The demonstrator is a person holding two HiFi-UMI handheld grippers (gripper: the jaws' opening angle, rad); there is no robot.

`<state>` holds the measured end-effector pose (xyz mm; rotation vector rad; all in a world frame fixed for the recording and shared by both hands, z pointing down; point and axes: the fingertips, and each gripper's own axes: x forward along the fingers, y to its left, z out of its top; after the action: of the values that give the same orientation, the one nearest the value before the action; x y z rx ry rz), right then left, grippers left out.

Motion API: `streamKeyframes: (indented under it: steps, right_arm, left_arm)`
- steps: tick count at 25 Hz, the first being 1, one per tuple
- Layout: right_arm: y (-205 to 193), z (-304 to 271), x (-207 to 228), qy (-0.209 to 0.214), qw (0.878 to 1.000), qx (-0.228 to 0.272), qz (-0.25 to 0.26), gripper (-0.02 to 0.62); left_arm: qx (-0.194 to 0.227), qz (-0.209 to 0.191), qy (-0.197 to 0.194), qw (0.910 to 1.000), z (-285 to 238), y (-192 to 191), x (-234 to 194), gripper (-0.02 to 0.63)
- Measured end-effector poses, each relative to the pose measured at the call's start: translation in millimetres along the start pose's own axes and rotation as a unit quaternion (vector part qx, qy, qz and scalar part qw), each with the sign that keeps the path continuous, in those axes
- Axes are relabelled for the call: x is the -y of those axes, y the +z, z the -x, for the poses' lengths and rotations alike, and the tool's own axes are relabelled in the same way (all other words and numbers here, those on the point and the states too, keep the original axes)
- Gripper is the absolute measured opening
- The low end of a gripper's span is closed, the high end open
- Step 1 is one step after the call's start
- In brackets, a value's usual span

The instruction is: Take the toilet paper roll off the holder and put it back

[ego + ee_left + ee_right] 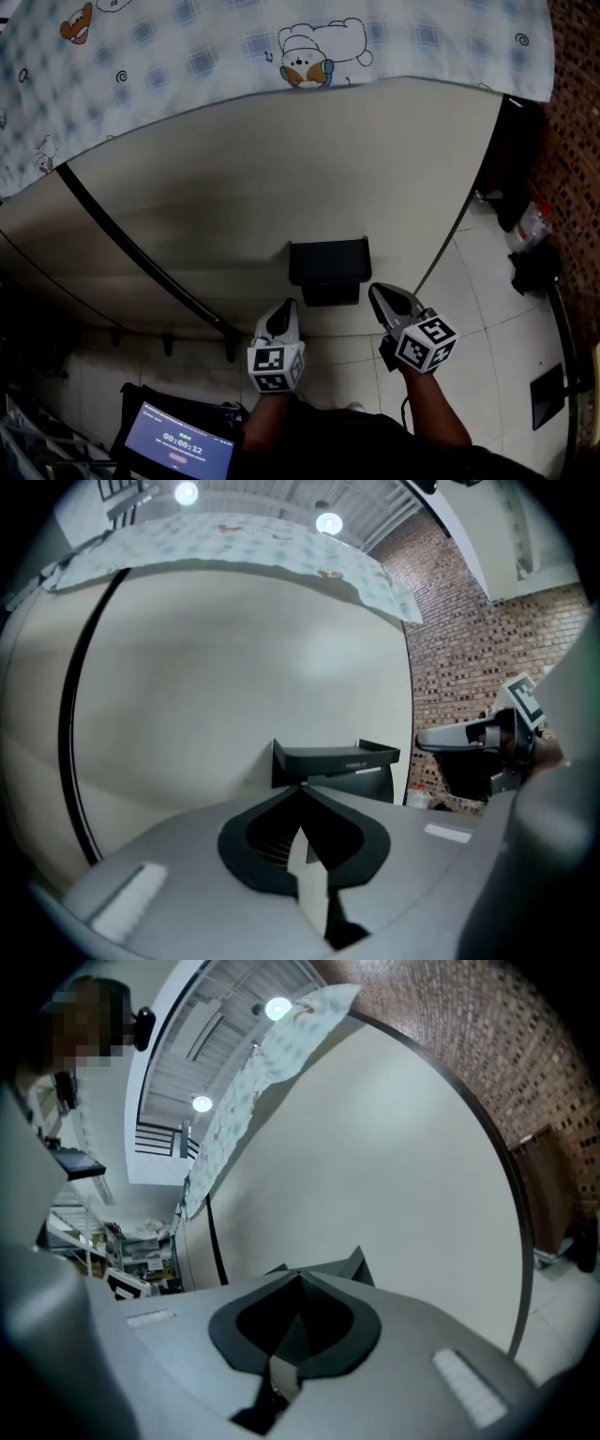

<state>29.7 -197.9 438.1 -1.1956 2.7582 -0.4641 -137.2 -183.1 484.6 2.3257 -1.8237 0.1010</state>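
Note:
A black toilet paper holder [328, 270] with a flat shelf on top is fixed to the cream wall panel [281, 178]. No paper roll shows in any view. My left gripper [286, 306] is just below and left of the holder, its jaws shut with nothing between them. My right gripper [377, 292] is close to the holder's right lower corner, also shut and empty. In the left gripper view the holder [333, 759] stands straight ahead past the shut jaw tips [302, 789], with the right gripper [473, 738] beside it. The right gripper view shows only the holder's corner [354, 1265] behind its shut jaws [300, 1279].
A cartoon-print cloth [281, 47] hangs over the panel's top. A black strip [141, 253] runs down the wall. A brick wall [572, 112] and dark items on the tiled floor [532, 267] lie to the right. A lit screen [178, 441] sits at lower left.

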Motion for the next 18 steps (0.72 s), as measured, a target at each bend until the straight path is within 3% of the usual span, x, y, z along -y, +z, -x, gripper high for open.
streamKeyframes:
  steps: [3,7,18]
  right_arm:
    - [8.8,1.9,-6.7,-0.041,0.997,0.017,0.065,0.0]
    - [22.6,5.8,-18.3,-0.095,0.982,0.035,0.158,0.0]
    - [38.2,16.0,-50.5,-0.088,0.973,0.08,0.197,0.0]
  left_arm:
    - [0.036,-0.018,0.003,0.9992,9.2,24.2,0.4,0.017]
    - [0.063,-0.024,-0.006,0.9977,18.8,52.7,11.0,0.017]
    - [0.085,-0.051,-0.022,0.9948,33.4,63.2,33.7,0.017]
